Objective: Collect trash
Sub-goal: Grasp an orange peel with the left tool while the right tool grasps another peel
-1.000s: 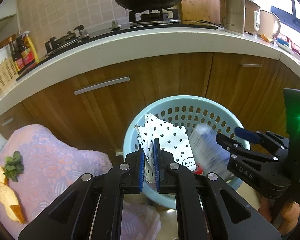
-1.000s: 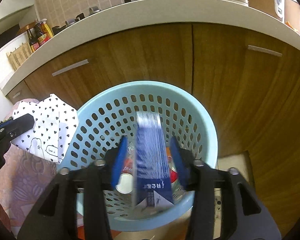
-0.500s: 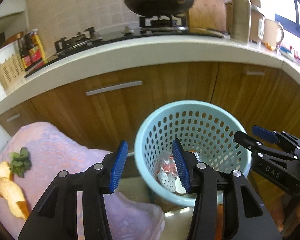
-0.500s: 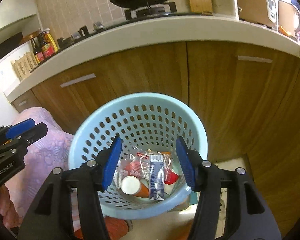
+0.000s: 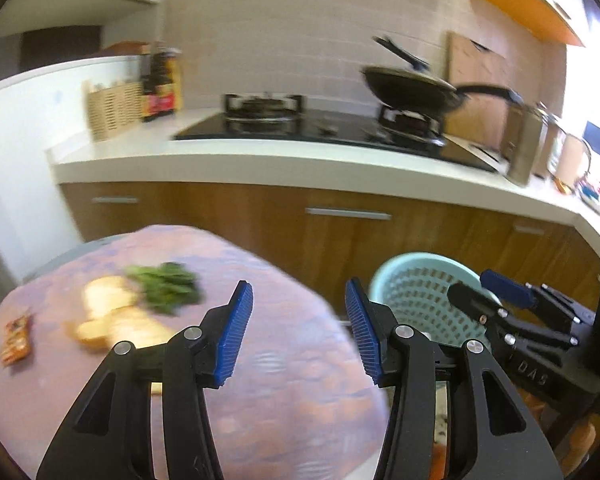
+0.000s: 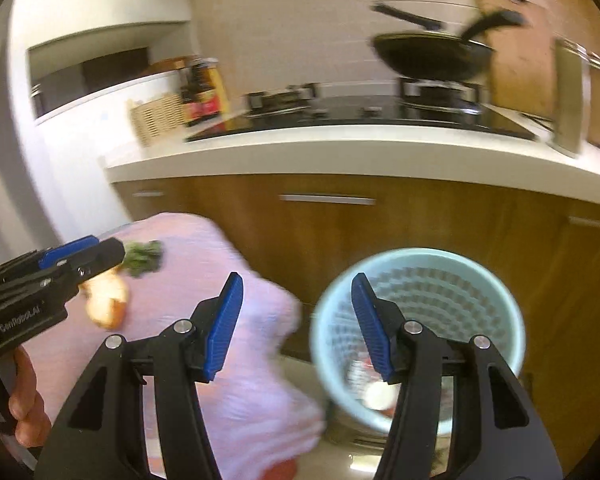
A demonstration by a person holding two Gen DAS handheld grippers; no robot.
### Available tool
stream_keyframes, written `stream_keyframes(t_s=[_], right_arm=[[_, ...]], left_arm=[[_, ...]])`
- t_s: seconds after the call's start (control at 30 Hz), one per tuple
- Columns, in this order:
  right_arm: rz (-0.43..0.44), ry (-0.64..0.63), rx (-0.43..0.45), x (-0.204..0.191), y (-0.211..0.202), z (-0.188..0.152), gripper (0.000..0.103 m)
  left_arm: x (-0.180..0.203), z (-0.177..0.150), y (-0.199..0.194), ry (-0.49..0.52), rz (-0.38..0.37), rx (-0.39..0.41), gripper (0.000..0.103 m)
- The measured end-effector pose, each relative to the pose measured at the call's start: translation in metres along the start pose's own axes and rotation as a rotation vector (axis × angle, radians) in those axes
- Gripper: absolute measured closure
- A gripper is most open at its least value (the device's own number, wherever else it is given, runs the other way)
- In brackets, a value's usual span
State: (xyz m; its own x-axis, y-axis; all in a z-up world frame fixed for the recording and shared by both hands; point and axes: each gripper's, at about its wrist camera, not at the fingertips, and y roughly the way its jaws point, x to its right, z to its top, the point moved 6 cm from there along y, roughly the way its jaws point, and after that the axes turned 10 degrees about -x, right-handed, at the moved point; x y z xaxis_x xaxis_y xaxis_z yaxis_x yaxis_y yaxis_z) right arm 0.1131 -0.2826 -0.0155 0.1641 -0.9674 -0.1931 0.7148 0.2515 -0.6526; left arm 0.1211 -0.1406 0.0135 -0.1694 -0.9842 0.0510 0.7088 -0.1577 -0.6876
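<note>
— Trash: your orange peels (image 5: 108, 318), leafy greens (image 5: 166, 286) and a red wrapper (image 5: 17, 340) lay blurred on the pink cloth (image 5: 292, 380).
— And your grippers?
— Left gripper (image 5: 298, 330) and right gripper (image 6: 296, 326) both gaped empty, beside the pale-blue basket (image 6: 496, 292).

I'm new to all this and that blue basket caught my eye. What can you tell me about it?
The light blue basket looks like plastic: round, upright and open-topped, its wall pierced with rows of holes. It stands on the floor before the wooden cabinets, beside the pink-covered table. Some blurred trash lies at its bottom. Neither gripper touches it.
</note>
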Motion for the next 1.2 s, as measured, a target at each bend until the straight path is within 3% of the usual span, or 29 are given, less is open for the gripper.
stream_keyframes(t_s=[0.27, 0.43, 0.57, 0.87, 1.13, 1.2], right_arm=[[0.092, -0.103, -0.046, -0.096, 0.036, 0.001, 0.05], [0.108, -0.157, -0.075, -0.137, 0.061, 0.001, 0.05], [0.119, -0.176, -0.102, -0.158, 0.081, -0.003, 0.05], [0.123, -0.188, -0.141, -0.174, 0.109, -0.002, 0.05], [0.09, -0.25, -0.211, -0.186, 0.128, -0.009, 0.05], [0.082, -0.251, -0.239, -0.187, 0.134, -0.011, 0.05]], left_arm=[[-0.123, -0.01, -0.034, -0.21, 0.1, 0.038, 0.048], [-0.195, -0.02, -0.032, -0.317, 0.161, 0.024, 0.048], [-0.23, -0.023, -0.014, -0.371, 0.135, -0.016, 0.048], [-0.243, -0.014, 0.047, -0.379, 0.027, -0.116, 0.048], [-0.24, -0.034, 0.098, -0.358, 0.015, -0.24, 0.048], [-0.235, -0.037, 0.098, -0.326, 0.044, -0.236, 0.048]])
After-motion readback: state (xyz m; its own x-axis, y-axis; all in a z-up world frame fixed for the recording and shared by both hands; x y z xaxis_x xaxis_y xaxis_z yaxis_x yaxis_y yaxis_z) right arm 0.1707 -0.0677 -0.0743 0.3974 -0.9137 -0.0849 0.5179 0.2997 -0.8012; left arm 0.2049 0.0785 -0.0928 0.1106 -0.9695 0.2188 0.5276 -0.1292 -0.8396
